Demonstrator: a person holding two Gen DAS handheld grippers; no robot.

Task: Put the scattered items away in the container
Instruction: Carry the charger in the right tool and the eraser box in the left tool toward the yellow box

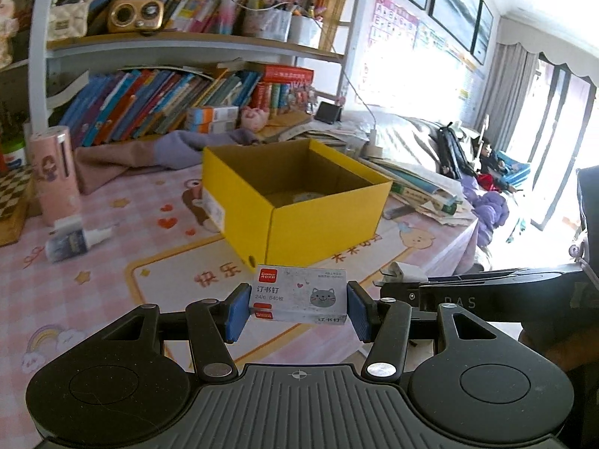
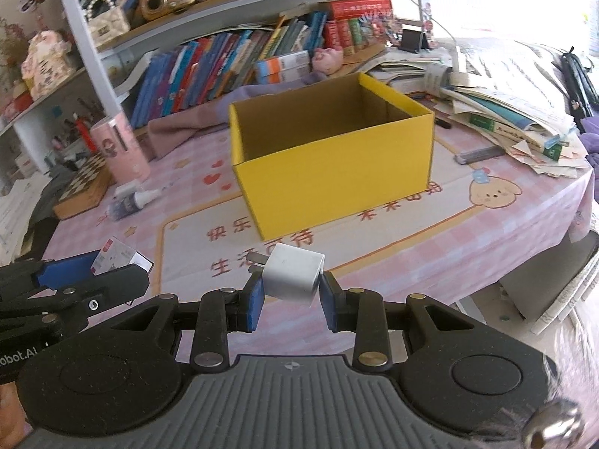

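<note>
We hold two of the scattered items at once. Our left gripper is clamped on a small white cardboard box of staples with a grey cat printed on it, its blue pads pressing both short ends. Our right gripper is clamped on a white plastic cube-shaped plug adapter, prongs pointing left. Both are lifted clear of the counter and sit on the near side of the open yellow cardboard box, not yet over its rim.

We judge the task partly done: the left wrist view shows something pale and round lying on the box floor, though we cannot tell what it is. The two held items are not yet dropped in. A small clear bottle with a white nozzle lies on its side to the left of the box, and a dark pen-like object lies to its right; both may count as left to tidy.

The counter wears a pink checked cloth with cartoon prints. A pink cylindrical tumbler stands beside a chequered game board; loose papers pile on the right. Behind runs a crowded bookshelf, and bright light floods in from windows.
</note>
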